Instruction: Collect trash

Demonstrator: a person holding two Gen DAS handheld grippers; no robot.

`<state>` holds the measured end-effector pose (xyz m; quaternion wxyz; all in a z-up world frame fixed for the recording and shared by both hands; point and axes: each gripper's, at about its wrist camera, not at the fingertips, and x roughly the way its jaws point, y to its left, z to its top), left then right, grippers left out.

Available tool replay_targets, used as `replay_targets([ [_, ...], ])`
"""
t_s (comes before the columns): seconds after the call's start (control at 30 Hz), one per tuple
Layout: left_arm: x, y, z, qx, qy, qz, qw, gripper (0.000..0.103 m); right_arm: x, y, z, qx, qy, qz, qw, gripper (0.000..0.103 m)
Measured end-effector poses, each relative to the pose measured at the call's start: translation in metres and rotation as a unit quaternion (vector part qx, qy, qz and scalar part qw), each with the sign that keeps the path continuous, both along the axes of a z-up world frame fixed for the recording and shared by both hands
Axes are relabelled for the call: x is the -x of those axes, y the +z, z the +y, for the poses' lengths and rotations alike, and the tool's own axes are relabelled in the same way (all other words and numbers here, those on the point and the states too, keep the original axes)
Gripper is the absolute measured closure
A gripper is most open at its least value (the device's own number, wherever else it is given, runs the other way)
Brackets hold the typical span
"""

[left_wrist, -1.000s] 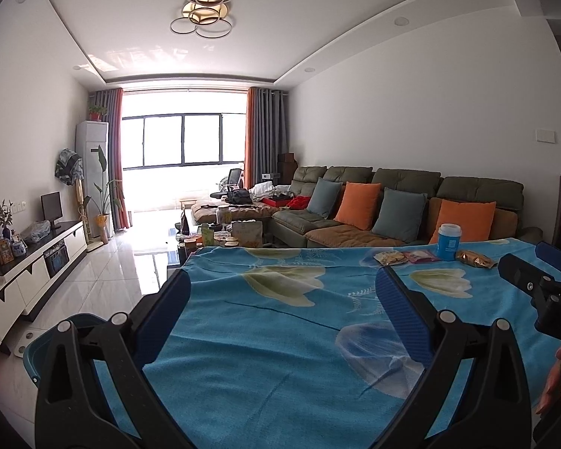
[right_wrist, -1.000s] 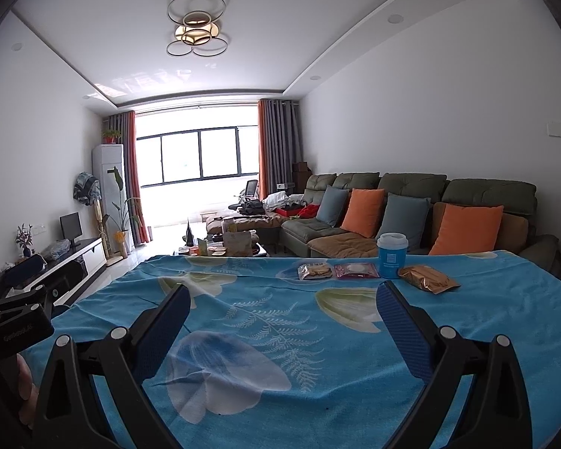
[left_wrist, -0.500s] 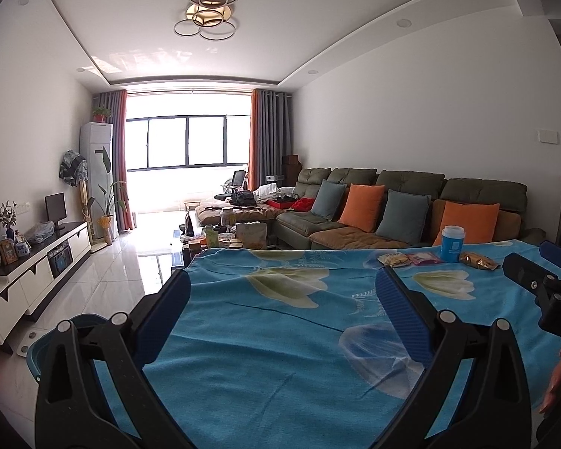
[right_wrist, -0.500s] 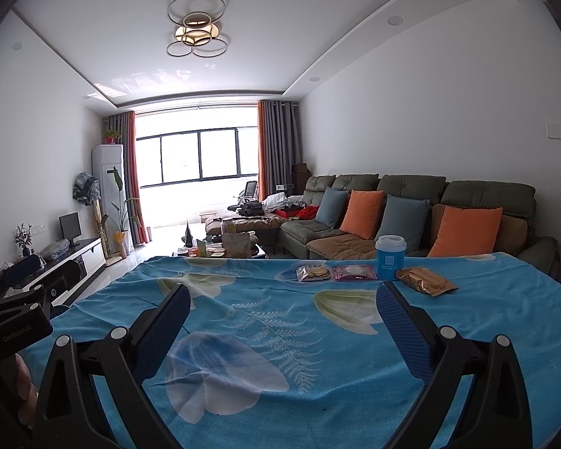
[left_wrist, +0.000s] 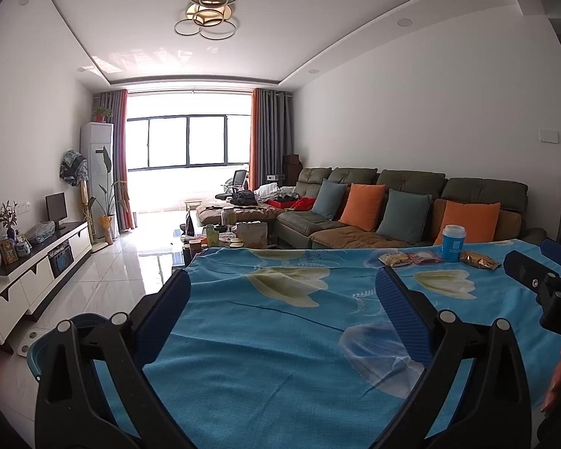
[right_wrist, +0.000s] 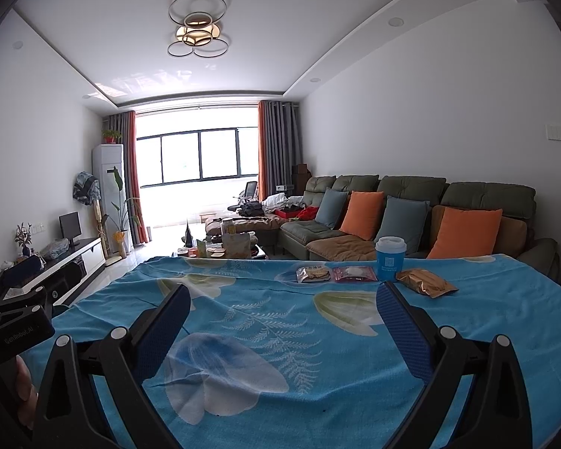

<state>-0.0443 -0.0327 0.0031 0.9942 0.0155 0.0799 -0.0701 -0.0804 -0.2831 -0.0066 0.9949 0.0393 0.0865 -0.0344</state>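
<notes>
Sunlit living room: a big window (right_wrist: 200, 157) at the far end, a green sofa (right_wrist: 411, 202) with orange and grey cushions along the right wall, a low TV cabinet (left_wrist: 37, 262) on the left. Up close, a surface (right_wrist: 280, 321) under a blue floral cloth fills the lower half of both views.

Trash sits in a row at the far edge of the surface, toward the sofa side. A blue cup (right_wrist: 390, 258) with a white lid stands upright. Just left of it lie two flat clear packets side by side: a snack pack (right_wrist: 313, 274) and a pink pack (right_wrist: 354, 274). Just right of the cup lies a gold wrapper (right_wrist: 426, 283). In the left wrist view the same items show farther off, at the right: cup (left_wrist: 453, 243), packets, wrapper (left_wrist: 480, 260).

Both tools hover above the near part of the cloth, well apart from the trash. The left tool (left_wrist: 282, 292) has its blue-padded fingers spread wide, with nothing between them. The right tool (right_wrist: 282, 305) is likewise spread wide and empty. A blue bin (left_wrist: 56, 333) stands on the floor at the surface's left corner, seen past the left tool. Fingers of a hand (left_wrist: 557, 378) show at the right edge of the left view, on the other tool's grip.
</notes>
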Motion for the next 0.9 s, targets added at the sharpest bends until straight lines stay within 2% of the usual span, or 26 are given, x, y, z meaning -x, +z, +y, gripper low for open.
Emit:
replay_targets([
  [0.9, -0.0032, -0.0025, 0.0014, 0.000, 0.004, 0.002, 1.0000, 0.006, -0.0029, 0.0024, -0.0033, 0.002, -0.003, 0.000, 1.000, 0.007],
])
